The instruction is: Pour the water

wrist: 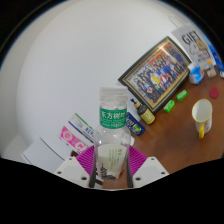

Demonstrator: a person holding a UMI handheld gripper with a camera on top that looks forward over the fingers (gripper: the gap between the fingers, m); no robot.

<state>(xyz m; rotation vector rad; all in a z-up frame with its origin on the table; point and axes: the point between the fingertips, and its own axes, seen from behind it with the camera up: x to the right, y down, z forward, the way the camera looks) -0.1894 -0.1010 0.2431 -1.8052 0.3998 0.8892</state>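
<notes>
Grip is seen on a clear plastic water bottle with white cap and green label [113, 135], clamped upright between the pads of the gripper [112, 172], raised over the brown wooden bench [172, 140]. Spillage is judged likely, the yellow-and-white cup [203, 116] standing well apart. A framed group photograph [162, 72] and small clutter lie between.
</notes>
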